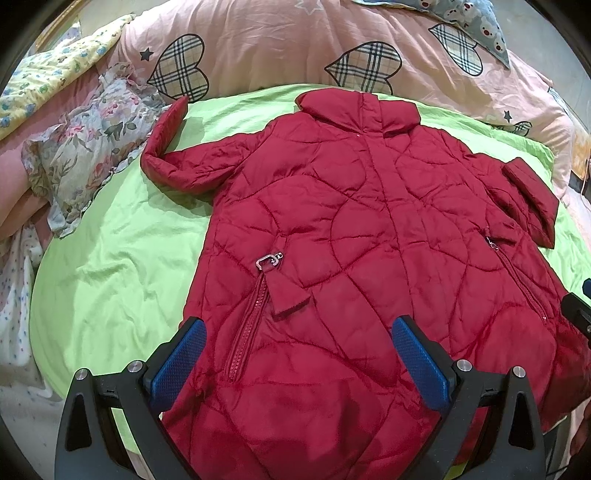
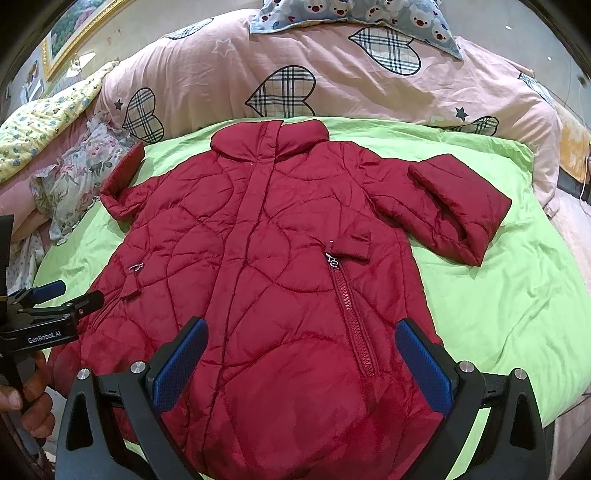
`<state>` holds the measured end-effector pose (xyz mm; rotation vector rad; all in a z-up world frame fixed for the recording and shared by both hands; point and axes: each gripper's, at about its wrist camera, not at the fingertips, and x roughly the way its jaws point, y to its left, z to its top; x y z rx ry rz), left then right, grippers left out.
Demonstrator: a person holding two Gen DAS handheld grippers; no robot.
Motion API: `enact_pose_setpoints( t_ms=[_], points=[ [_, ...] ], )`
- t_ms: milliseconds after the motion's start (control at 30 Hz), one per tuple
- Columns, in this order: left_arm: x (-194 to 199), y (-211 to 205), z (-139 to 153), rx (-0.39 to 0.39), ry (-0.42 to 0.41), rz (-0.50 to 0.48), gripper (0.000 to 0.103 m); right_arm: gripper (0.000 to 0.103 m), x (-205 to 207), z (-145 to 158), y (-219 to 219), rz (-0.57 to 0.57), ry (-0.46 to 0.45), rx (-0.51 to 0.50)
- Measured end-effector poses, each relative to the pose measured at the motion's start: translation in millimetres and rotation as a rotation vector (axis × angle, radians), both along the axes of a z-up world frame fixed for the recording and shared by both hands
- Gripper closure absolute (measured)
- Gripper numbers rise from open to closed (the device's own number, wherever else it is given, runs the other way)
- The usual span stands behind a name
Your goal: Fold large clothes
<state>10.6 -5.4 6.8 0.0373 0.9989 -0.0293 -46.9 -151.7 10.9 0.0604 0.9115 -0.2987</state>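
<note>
A red quilted coat (image 1: 332, 229) lies front-up and spread flat on the green sheet (image 1: 122, 258) of a bed, collar toward 12 o'clock and hem toward 6.

From the left wrist camera, the left tongs (image 1: 295, 332) hang wide apart and empty over the hem. This view shows the coat's left-side sleeve (image 1: 170, 147) bent up at 10 o'clock, its cuff resting against a floral pillow (image 1: 85, 155), and a silver buckle (image 1: 269, 259) above the pocket zipper. The right tongs show only as a dark sliver at 3 o'clock.

From the right wrist camera, the right tongs (image 2: 301, 334) are likewise wide and holding nothing, above the lower front. Here the other sleeve (image 2: 458, 206) is plain at 2 o'clock, folded back on itself. At 9 o'clock the left tongs appear side-on, held by a hand (image 2: 31, 400).

A pink duvet (image 2: 332, 74) with plaid hearts is heaped behind the collar, with what looks like a bear-print pillow (image 2: 354, 14) on top.
</note>
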Motion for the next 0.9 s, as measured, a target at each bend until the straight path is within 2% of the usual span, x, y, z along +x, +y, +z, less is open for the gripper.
enact_pose_setpoints(
  t_ms=[167, 367, 567, 733, 900],
  points=[
    [1, 0, -1, -0.007, 0.003, -0.003, 0.001, 0.001, 0, 2, -2, 0.002, -0.032, 0.014],
    [2, 0, -1, -0.012, -0.011, -0.004, 0.001, 0.002, 2, 1, -4, -0.007, 0.016, -0.005],
    [4, 0, 0, -0.009, -0.022, -0.003, 0.001, 0.002, 4, 3, -6, -0.005, 0.001, -0.02],
    [8, 1, 3, -0.039, -0.033, -0.006, 0.001, 0.002, 5, 3, -8, -0.006, -0.001, -0.012],
    [14, 0, 0, -0.037, 0.015, -0.014, 0.001, 0.002, 6, 5, -14, -0.016, -0.011, -0.015]
  ],
)
